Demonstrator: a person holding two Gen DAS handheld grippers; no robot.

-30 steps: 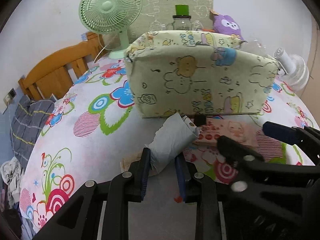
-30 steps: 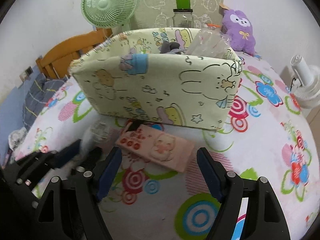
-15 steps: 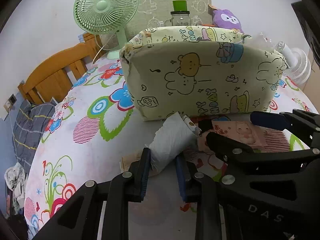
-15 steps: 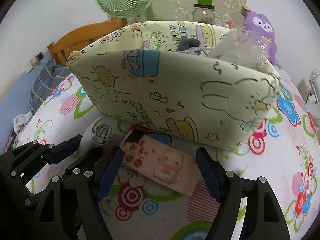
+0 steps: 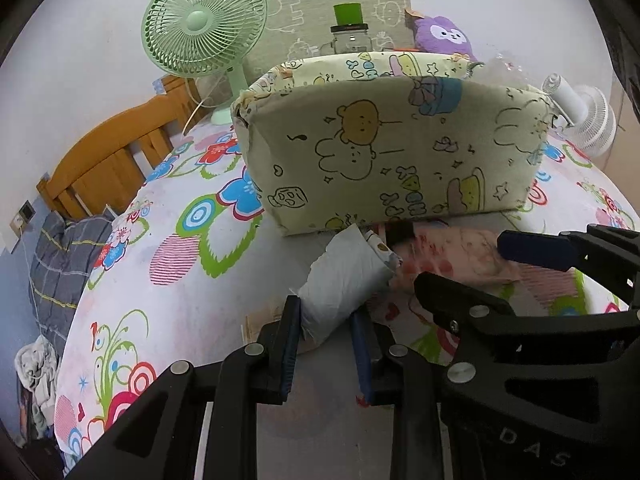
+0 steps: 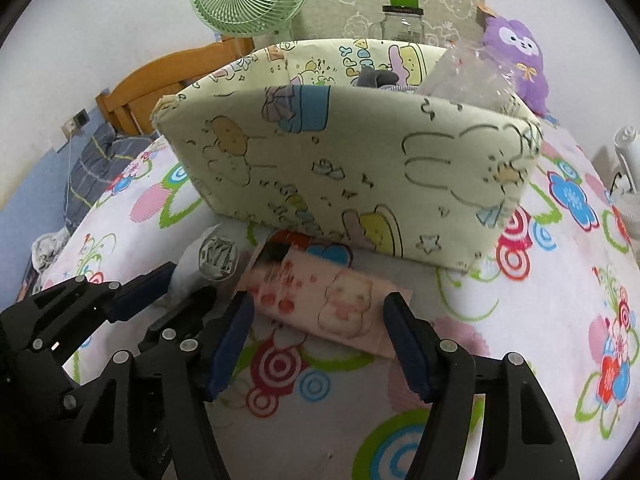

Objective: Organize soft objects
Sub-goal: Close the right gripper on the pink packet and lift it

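Observation:
My left gripper [image 5: 325, 330] is shut on a rolled grey-white soft pack [image 5: 346, 280], held low over the floral sheet in front of a yellow cartoon-print fabric bin [image 5: 396, 152]. The roll's end also shows in the right wrist view [image 6: 218, 254]. My right gripper [image 6: 318, 344] is open, its fingers either side of a flat pink cartoon-print pack [image 6: 324, 300] lying on the sheet before the bin [image 6: 360, 168]. The bin holds a grey item [image 6: 376, 78] and a clear plastic bag [image 6: 468, 72].
A green fan [image 5: 204, 24], a jar with a green lid [image 5: 350, 34] and a purple plush [image 5: 442, 36] stand behind the bin. A white fan [image 5: 588, 118] is at the right. A wooden headboard [image 5: 108, 164] and grey bedding [image 5: 64, 256] lie left.
Both grippers moved closer to the bin. The right gripper's fingers have come down around the pink pack. The left gripper still holds the roll.

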